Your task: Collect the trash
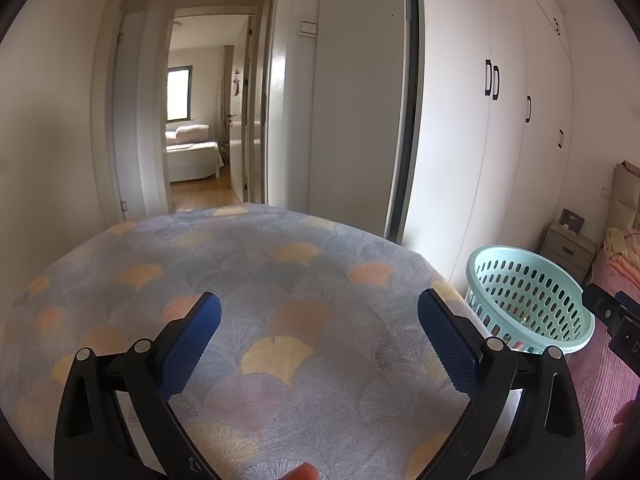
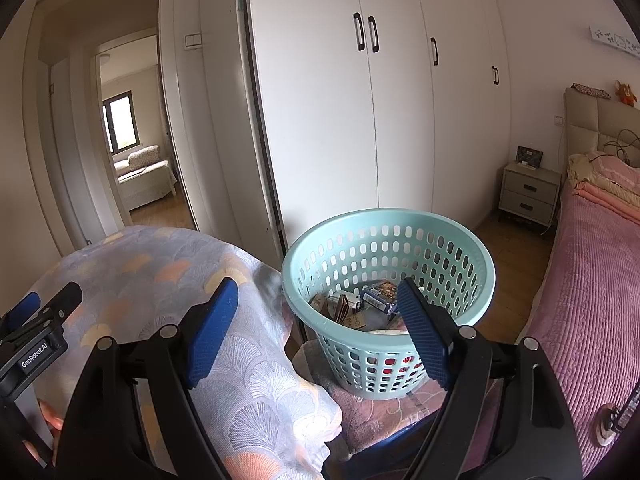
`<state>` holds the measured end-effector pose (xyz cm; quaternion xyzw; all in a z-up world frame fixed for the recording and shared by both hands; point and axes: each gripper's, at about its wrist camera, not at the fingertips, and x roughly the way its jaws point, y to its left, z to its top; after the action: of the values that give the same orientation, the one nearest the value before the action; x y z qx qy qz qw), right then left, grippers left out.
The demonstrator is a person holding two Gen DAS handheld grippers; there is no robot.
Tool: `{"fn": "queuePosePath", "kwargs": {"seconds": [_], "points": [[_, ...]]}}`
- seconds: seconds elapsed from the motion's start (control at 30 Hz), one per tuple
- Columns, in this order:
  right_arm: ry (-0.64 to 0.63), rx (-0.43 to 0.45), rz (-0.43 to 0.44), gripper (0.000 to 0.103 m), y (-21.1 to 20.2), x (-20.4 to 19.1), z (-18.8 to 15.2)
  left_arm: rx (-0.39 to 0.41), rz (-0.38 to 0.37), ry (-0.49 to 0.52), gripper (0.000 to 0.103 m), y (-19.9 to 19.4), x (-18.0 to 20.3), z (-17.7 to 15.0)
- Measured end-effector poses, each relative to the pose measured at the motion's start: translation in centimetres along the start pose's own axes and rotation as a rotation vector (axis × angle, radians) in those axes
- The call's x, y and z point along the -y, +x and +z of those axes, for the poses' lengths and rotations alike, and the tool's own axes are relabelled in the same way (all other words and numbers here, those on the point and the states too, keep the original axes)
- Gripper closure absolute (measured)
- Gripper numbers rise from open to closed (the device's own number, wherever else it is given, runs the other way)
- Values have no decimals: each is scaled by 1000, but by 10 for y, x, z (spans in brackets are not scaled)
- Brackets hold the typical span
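Note:
A light teal perforated basket (image 2: 384, 272) stands on a pink-covered stool beside the patterned cloth-covered table (image 2: 168, 280). Several pieces of trash (image 2: 360, 306), small boxes and wrappers, lie in its bottom. My right gripper (image 2: 320, 312) is open and empty, just in front of the basket's near rim. My left gripper (image 1: 320, 320) is open and empty above the patterned cloth (image 1: 256, 272). The basket also shows at the right in the left wrist view (image 1: 528, 292). No trash shows on the cloth.
White wardrobe doors (image 2: 360, 120) stand behind the basket. A bed with a pink cover (image 2: 592, 280) lies at the right, a nightstand (image 2: 528, 196) beside it. An open doorway (image 1: 200, 120) leads to another room at the left.

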<state>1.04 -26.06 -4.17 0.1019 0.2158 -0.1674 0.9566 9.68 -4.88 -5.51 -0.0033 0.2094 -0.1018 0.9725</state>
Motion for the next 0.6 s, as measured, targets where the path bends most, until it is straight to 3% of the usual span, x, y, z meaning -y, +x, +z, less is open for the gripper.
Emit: {"fn": "queuePosePath", "kwargs": {"seconds": [0.6], "points": [[-4,-8,2,25,4,1,-1,1,6,3,8,0,0,0]]}}
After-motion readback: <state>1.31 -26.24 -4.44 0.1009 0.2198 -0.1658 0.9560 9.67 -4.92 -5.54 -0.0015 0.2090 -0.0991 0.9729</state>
